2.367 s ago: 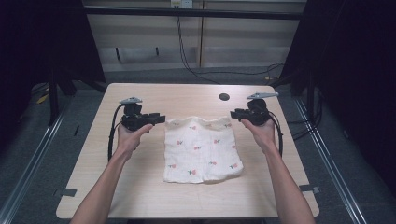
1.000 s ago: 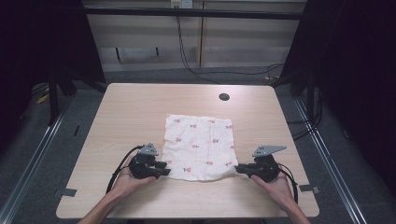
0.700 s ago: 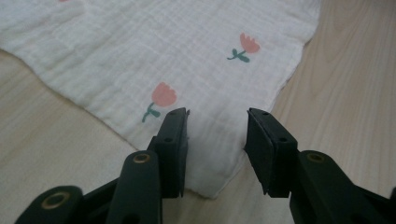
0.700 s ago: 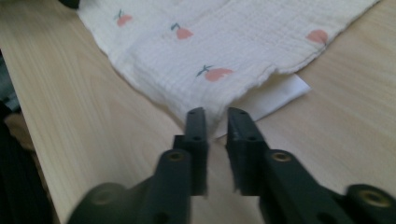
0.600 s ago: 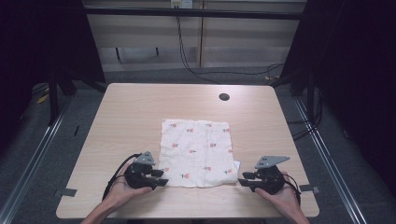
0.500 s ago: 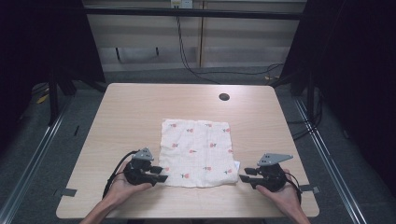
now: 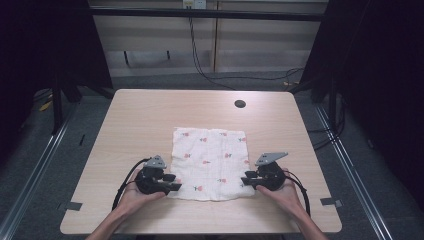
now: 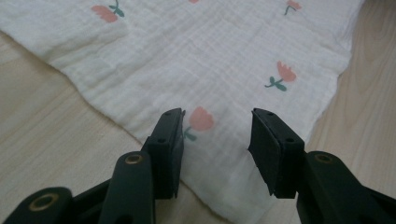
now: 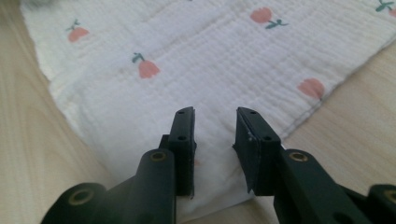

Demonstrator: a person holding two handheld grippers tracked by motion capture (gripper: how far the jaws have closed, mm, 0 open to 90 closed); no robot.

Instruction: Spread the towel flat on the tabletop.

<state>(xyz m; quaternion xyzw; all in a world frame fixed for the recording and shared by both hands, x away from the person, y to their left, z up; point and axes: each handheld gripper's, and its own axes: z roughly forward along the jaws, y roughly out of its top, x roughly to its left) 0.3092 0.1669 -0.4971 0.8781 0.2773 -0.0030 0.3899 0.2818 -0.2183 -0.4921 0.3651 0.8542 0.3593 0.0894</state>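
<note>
Tulip-print muslin cloth (image 7: 210, 162) flat on worktop (image 7: 135, 125); left gripper (image 7: 172, 182) fingers wide, right gripper (image 7: 246, 179) fingers narrower, both at near corners, gripping nothing.

**Hidden and cut off**

In the high view the left gripper (image 7: 172, 183) and right gripper (image 7: 246, 180) cover the cloth's (image 7: 210, 160) near corners. Both forearms run off the bottom edge. In the gripper views the cloth's far side is cropped, and the fingers (image 8: 169, 140) hide some weave.

White tulip-print cloth (image 7: 210, 162) flat on table (image 7: 140, 120)
</note>
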